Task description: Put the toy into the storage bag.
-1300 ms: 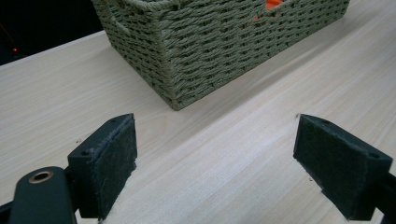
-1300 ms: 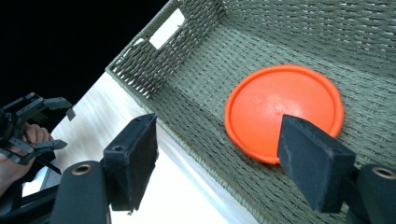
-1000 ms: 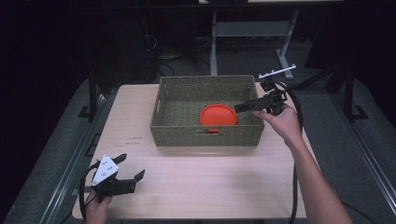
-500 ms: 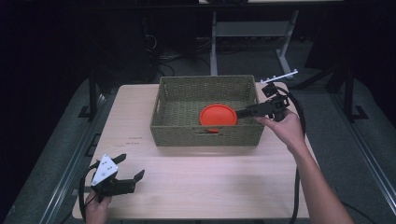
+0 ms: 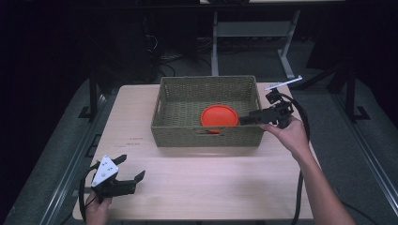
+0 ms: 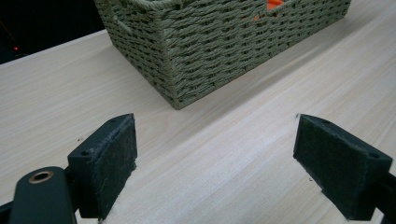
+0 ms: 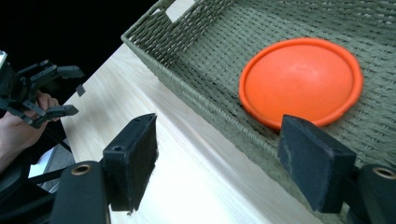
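An orange disc (image 5: pixel 219 116) lies dome-up on the floor of a green woven basket (image 5: pixel 206 138), towards its near right corner. My right gripper (image 5: pixel 245 120) hovers at that corner, jaws open and empty. In the right gripper view the right gripper (image 7: pixel 222 158) straddles the basket's wall (image 7: pixel 210 107), one pad over the table and the other over the weave, just short of the disc (image 7: pixel 301 79). My left gripper (image 5: pixel 130 168) rests low at the table's near left corner, open and empty. In its own view the left gripper (image 6: pixel 215 158) faces the basket's corner (image 6: pixel 210 51).
The pale wooden table (image 5: pixel 202 183) has bare room in front of and to the left of the basket. The other hand with the left gripper (image 7: pixel 44 88) shows far off in the right gripper view. Dark floor and metal stands (image 5: pixel 216 42) lie beyond the table.
My right gripper has slid a little towards the basket's near right corner, jaws still open. The left gripper has not moved.
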Tool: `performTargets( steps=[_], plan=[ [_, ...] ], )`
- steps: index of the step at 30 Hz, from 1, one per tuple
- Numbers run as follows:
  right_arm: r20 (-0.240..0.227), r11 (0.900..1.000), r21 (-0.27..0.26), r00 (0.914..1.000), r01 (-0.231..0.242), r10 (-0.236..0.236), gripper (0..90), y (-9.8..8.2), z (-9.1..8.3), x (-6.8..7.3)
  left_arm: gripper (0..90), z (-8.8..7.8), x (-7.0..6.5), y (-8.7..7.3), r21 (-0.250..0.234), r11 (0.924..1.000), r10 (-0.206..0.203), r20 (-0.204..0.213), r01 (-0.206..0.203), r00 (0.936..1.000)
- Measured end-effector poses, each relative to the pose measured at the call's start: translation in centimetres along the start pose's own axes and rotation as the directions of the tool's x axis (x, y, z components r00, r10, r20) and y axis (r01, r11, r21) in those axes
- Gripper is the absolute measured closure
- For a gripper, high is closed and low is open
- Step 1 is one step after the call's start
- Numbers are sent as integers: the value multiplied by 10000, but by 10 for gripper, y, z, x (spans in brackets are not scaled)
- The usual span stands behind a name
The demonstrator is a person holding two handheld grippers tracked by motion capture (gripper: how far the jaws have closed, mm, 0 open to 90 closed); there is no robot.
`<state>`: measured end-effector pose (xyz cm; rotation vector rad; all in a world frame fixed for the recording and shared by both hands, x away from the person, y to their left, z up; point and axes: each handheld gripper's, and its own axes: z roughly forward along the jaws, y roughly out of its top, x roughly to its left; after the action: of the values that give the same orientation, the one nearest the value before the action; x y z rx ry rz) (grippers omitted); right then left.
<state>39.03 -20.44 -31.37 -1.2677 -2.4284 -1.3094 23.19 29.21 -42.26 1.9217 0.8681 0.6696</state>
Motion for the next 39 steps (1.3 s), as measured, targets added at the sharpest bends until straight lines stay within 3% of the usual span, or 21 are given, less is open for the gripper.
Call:
performTargets(
  steps=[39],
  plan=[
    [-537, 9996, -256, 9985, -124, 110, 226, -59, -5, -11, 129, -1, 1, 0, 47, 10000, -33, -66, 33, 10000]
  ],
)
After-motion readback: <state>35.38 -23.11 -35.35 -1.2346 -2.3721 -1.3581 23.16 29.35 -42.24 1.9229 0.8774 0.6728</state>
